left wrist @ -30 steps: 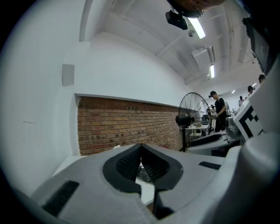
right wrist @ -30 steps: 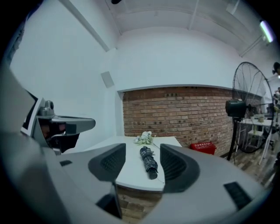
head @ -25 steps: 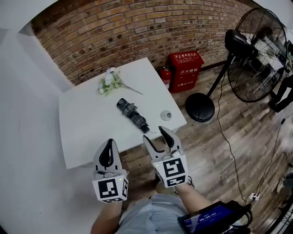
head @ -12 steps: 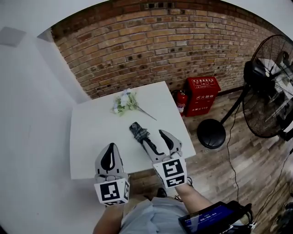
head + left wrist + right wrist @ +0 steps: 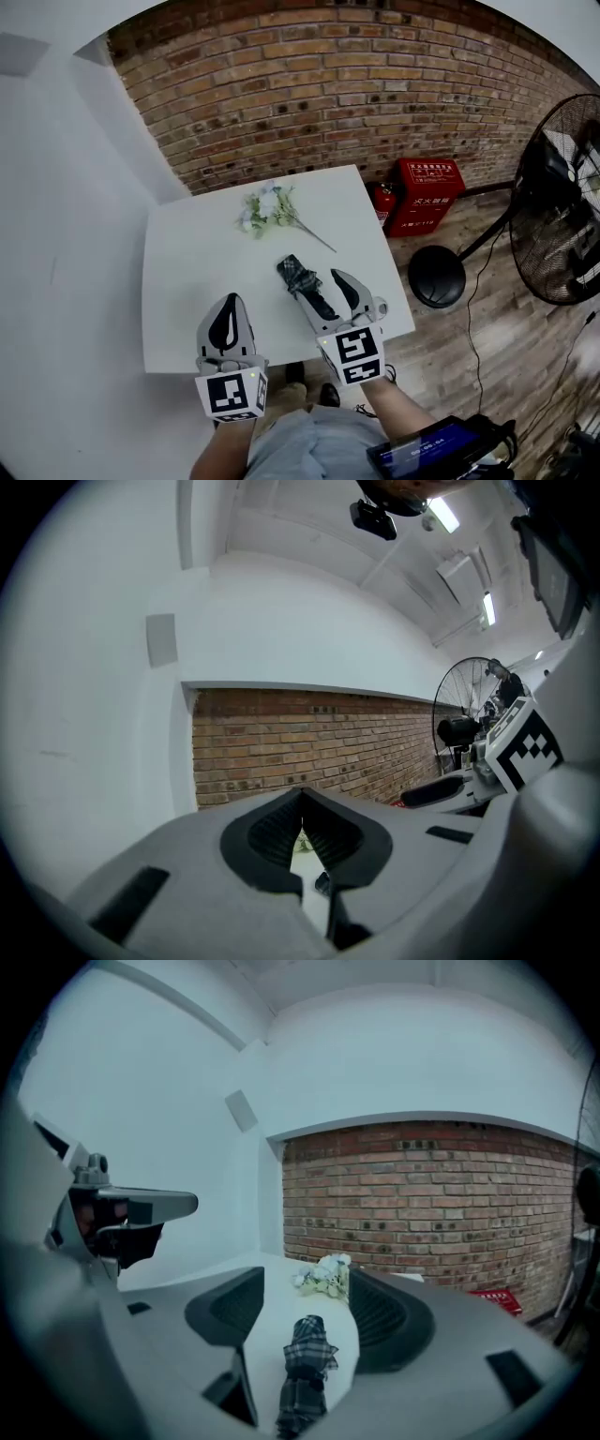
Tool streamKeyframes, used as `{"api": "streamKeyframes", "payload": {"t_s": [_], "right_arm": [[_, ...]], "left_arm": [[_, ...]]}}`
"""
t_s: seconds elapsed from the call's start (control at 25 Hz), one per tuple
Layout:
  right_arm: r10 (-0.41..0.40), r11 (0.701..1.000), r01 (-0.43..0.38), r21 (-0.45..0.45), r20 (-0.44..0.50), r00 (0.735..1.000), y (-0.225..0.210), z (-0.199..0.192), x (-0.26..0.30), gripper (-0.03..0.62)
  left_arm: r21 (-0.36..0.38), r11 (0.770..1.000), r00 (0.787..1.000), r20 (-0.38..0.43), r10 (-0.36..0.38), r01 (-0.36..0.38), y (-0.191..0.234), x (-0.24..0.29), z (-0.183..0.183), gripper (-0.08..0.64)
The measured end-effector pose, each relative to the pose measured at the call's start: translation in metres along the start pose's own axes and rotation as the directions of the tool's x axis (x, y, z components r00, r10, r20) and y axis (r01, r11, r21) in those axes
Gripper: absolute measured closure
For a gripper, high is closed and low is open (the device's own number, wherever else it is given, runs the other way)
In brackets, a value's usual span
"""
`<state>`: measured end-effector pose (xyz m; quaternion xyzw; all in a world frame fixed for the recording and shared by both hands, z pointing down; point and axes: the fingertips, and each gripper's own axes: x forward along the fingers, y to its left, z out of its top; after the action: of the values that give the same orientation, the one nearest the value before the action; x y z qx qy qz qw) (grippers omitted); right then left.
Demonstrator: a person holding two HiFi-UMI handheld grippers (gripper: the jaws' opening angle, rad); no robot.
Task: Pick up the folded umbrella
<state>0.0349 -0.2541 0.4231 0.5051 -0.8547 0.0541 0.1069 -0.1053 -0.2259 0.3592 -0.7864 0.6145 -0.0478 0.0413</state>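
Note:
The folded umbrella (image 5: pixel 298 274), dark plaid, lies on the white table (image 5: pixel 187 272) with its near end toward me. My right gripper (image 5: pixel 323 283) is open and its jaws have just been opening; they stand on either side of the umbrella's near part without pressing on it. In the right gripper view the umbrella (image 5: pixel 305 1363) runs between the two pads of the right gripper (image 5: pixel 307 1297). My left gripper (image 5: pixel 227 305) hovers over the table's near left part, shut and empty. The left gripper view shows the left gripper (image 5: pixel 302 822) with its pads together.
A bunch of pale flowers (image 5: pixel 267 208) lies at the table's far side, also visible past the umbrella as flowers (image 5: pixel 323 1277). A brick wall stands behind. A red fire-extinguisher box (image 5: pixel 427 192) and a standing fan (image 5: pixel 562 225) with round base (image 5: pixel 436 275) are on the wooden floor at right.
Both grippers have moved forward from the table's near edge to over the table. The right jaws have spread and now straddle the umbrella's near end.

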Motion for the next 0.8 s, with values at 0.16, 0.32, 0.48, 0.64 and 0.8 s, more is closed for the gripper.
{"api": "streamKeyframes", "payload": {"t_s": [0.16, 0.32, 0.48, 0.64, 0.8], "right_arm": [[-0.004, 1.0, 0.005, 0.019, -0.075, 0.997, -0.007, -0.022, 0.031, 0.295], [-0.001, 0.999, 0.008, 0.04, -0.168, 0.986, -0.007, -0.058, 0.049, 0.287], [0.002, 0.999, 0.009, 0.044, -0.257, 0.966, -0.006, -0.093, 0.061, 0.275], [0.016, 0.998, 0.004, 0.059, -0.34, 0.94, -0.005, -0.129, 0.074, 0.258], [0.027, 0.997, 0.003, 0.073, -0.41, 0.912, -0.003, -0.16, 0.081, 0.25]], "left_arm": [[-0.016, 1.0, 0.999, -0.036, -0.009, 0.009, 0.014, 0.027, -0.02, 0.554], [-0.042, 0.999, 0.995, -0.097, -0.022, 0.018, 0.022, 0.041, -0.049, 0.554], [-0.064, 0.998, 0.988, -0.147, -0.039, 0.03, 0.024, 0.05, -0.073, 0.554], [-0.088, 0.995, 0.981, -0.185, -0.056, 0.041, 0.026, 0.061, -0.101, 0.553], [-0.093, 0.995, 0.975, -0.212, -0.061, 0.043, 0.03, 0.069, -0.116, 0.553]]}}
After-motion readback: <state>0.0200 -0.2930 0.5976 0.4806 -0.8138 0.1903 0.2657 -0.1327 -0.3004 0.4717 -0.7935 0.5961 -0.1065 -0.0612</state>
